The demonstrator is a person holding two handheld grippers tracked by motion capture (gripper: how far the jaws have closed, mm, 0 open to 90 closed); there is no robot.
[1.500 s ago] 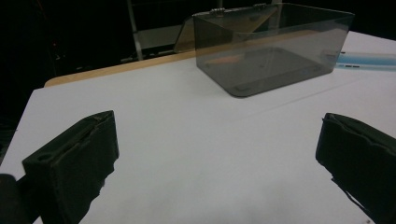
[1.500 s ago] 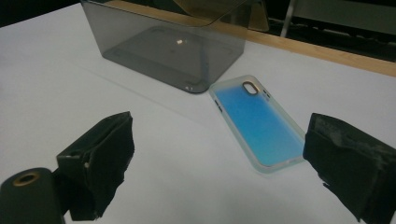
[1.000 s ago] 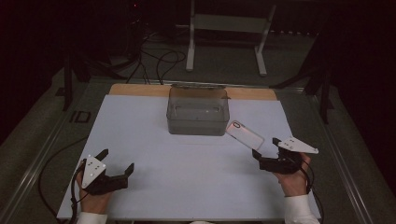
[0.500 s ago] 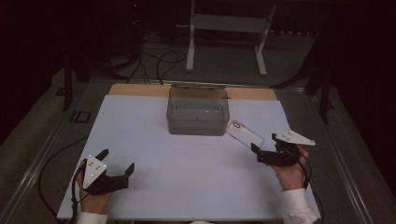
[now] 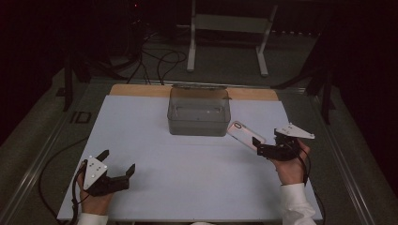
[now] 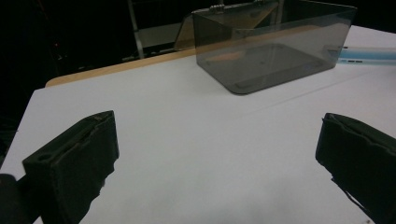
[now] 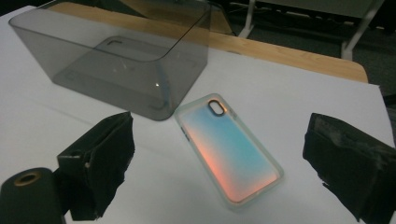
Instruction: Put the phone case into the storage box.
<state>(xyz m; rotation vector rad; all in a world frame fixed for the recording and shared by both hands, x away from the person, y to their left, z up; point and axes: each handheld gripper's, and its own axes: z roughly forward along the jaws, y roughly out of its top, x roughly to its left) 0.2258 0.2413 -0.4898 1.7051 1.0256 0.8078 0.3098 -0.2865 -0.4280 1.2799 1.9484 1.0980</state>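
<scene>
We've got the phone case point(image 7: 229, 149) lying long-axis straight ahead btwn our right gripper's point(image 7: 224, 172) spread jaws; left gripper point(image 5: 117, 164), spread too, is far off.

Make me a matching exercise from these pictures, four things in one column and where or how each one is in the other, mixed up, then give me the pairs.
Things:
1. phone case
2. clear grey box
3. left gripper
4. right gripper

Descriptions:
A. open, at the table's near left, far from both objects
B. empty, at the far middle of the white table top
C. open, jaws either side of a flat object
D. lying flat, camera cut-out towards the box

Pairs: 1-D, 2-B, 3-A, 4-C
</scene>
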